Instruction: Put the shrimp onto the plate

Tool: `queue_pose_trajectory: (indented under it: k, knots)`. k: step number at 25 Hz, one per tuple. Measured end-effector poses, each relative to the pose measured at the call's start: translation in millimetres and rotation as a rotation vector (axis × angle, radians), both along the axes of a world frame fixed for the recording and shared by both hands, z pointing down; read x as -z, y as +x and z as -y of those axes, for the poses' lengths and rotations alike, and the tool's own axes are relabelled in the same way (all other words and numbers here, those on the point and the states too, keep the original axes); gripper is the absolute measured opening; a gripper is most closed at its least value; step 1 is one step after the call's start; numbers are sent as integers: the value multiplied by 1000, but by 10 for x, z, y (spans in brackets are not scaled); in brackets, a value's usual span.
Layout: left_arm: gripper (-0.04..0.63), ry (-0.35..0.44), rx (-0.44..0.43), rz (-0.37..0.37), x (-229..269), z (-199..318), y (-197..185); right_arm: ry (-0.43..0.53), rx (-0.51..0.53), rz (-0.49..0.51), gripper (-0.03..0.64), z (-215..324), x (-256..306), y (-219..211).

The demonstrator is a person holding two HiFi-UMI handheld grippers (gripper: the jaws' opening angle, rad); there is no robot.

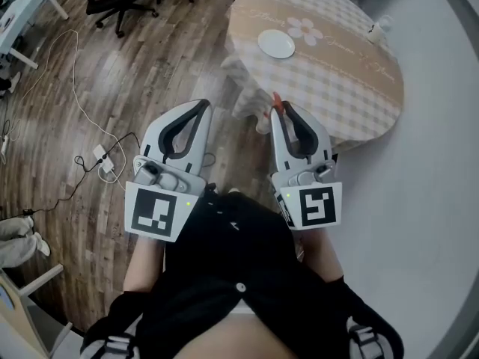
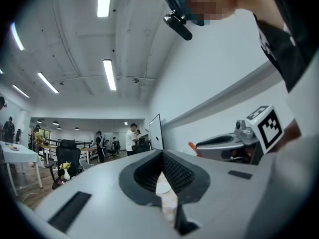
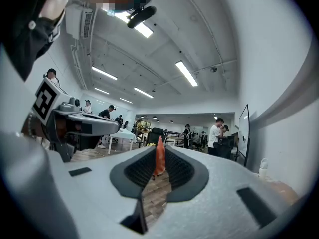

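Right tool (image 1: 278,111) clamped on the shrimp (image 1: 276,100) at its tips, we hold it short of the round counter (image 1: 344,81), white plate (image 1: 276,44) on it well apart, our left tool (image 1: 200,108) closed on nothing

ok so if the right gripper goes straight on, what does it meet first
Likely nothing close: the right gripper, shut on the shrimp, points roughly level, with floor beyond its fingers. The table lies low to its right, though depth is unclear.
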State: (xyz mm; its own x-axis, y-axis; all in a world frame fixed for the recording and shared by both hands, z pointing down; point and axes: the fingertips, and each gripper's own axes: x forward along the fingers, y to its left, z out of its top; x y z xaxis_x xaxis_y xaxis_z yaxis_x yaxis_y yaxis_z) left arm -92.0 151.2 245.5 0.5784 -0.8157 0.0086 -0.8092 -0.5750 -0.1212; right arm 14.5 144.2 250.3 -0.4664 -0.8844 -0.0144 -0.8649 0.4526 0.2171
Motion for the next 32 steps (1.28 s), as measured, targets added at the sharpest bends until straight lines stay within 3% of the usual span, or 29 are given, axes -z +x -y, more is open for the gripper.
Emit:
queue_pose_trajectory:
  k: [32]
  knots:
    - [3, 27, -49, 3, 29, -67, -409, 32, -59, 36, 48, -93, 97, -344]
